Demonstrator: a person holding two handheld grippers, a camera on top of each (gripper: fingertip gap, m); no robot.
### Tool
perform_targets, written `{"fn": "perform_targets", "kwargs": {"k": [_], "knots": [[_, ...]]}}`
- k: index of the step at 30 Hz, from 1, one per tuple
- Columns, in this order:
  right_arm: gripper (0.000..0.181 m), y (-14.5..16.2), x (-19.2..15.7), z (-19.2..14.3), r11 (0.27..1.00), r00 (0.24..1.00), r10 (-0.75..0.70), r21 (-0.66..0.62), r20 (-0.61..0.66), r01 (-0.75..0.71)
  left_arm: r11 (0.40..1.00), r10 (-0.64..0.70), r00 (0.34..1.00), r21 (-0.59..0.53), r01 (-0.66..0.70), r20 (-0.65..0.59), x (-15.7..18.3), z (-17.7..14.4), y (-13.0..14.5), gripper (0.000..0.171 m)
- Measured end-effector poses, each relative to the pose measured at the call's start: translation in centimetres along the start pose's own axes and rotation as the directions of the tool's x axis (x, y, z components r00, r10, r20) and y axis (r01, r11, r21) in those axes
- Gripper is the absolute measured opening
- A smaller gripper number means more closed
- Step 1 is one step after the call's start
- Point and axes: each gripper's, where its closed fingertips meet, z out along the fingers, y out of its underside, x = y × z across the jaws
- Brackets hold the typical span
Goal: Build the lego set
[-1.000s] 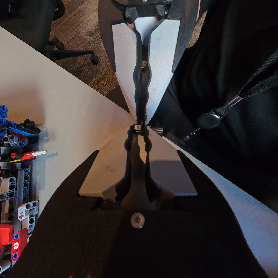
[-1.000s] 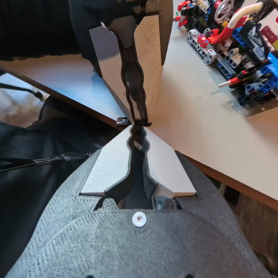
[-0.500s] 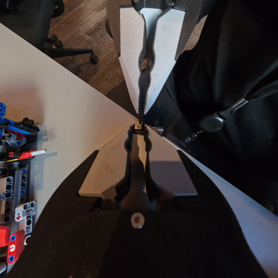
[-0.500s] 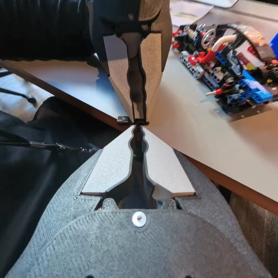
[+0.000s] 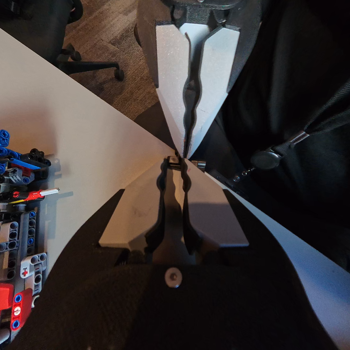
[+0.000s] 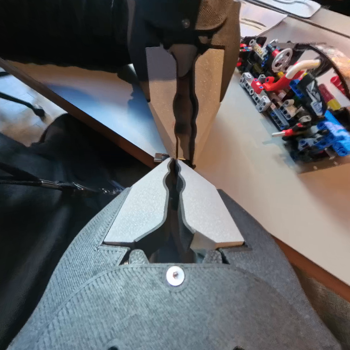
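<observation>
Left hand-held gripper: tips pinch a small black lego piece; behind the tips the fingers stand slightly apart. It hovers over the near edge of the desk.
Right hand-held gripper: fingers pressed nearly together, tips meeting tip to tip with the left one; in the left wrist view it comes in from the top with only a thin slit between its fingers. Whether it grips anything at the tips I cannot tell.
Meeting point: both pairs of tips touch or nearly touch at the small black lego piece, right above the near desk edge.
Grey stub: a short grey cylindrical bit sticks out sideways just beside the meeting tips; what it belongs to is unclear.
Lego model: a large, partly built technic assembly in black, grey, blue and red, with a grey wheel and a white-and-red curved part, sitting on the desk well apart from the grippers, toward the far right side in the right wrist view; at the left edge in the left wrist view.
Axle: a red-and-white pin pokes out of the model toward the open desk.
Person: dark clothing fills the space beyond the near desk edge, with a black lanyard reel hanging on it.
Floor: carpet with an office chair base beyond the desk edge.
</observation>
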Motion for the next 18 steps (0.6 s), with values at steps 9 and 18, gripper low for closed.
{"fn": "perform_targets", "kwargs": {"k": [9,18], "knots": [[0.01,0.9,1.0,-2.1,0.997,0.997,0.081,0.009,0.008,-0.081,1.0,-0.012,1.0,0.0,0.012,-0.01,0.0,0.0,0.0,0.011],[0.001,1.4,0.6,-1.1,1.0,1.0,0.005,-0.018,-0.028,-0.005,1.0,-0.008,1.0,0.001,0.008,-0.006,0.0,0.0,0.0,0.011]]}}
